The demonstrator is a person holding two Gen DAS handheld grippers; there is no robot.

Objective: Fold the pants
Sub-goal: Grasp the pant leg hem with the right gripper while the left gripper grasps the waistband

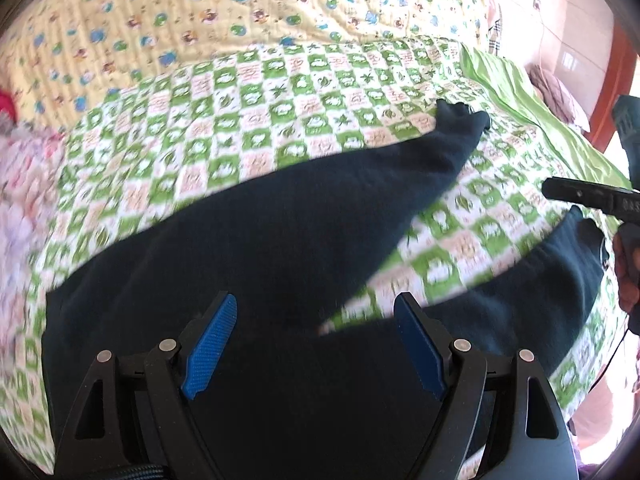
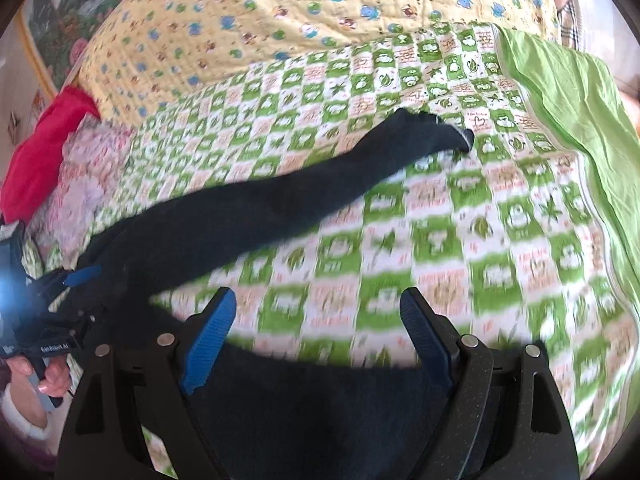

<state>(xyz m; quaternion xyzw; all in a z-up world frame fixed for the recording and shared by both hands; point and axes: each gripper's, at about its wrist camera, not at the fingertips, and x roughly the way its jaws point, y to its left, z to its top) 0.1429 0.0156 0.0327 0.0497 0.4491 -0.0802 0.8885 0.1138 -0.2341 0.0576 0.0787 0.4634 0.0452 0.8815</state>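
There are white letters on the black side of the left gripper [image 2: 60, 300], low and to the left of the right tongs, but they are too blurry to read. The red marks on the green checked blanket [image 2: 460, 220] cannot be read either.

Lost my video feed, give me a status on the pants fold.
Left gripper open, right gripper open, neither holding. Dark pants flat on green checked blanket, legs spread, unfolded. Nothing in the way.

A green checked blanket [image 2: 460, 216] adjoins a yellow quilt [image 2: 280, 20] and a red cloth [image 2: 44, 148].
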